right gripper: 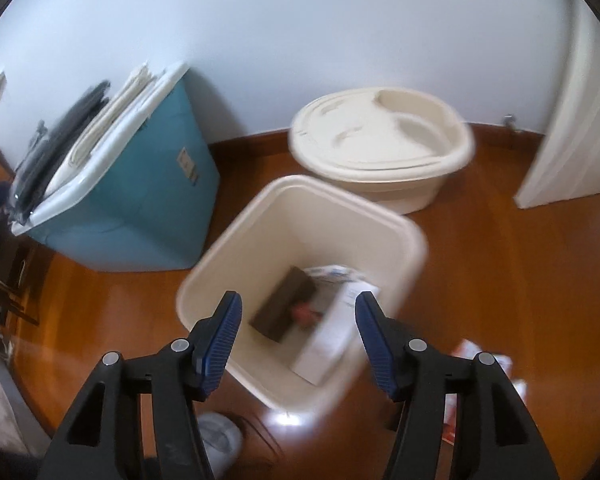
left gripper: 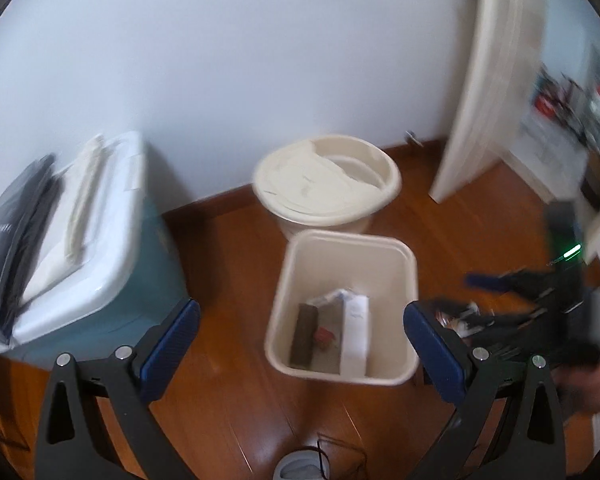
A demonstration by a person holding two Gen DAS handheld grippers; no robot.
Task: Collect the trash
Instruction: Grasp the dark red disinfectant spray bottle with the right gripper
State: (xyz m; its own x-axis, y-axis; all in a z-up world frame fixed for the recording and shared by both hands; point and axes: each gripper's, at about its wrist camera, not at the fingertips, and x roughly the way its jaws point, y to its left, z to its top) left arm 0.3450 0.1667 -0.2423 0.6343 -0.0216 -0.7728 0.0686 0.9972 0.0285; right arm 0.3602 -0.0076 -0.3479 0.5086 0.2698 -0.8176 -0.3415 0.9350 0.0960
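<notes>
We are in a room of a home. Below the claws we see a floor of glossy red-brown wooden boards (right gripper: 500,272), and ahead a plain pale wall (left gripper: 260,60) with a dark wooden skirting board (right gripper: 252,138) along its foot. Just ahead of the claws stands a cream rectangular plastic waste bin (right gripper: 380,220), and behind it a round cream plastic tub with a lid (right gripper: 380,140). To the left sits a teal plastic storage box with a white lid (right gripper: 148,200), with folded dark and cream fabrics (left gripper: 24,232) on top. To the right a white door (left gripper: 496,80) stands open.
</notes>
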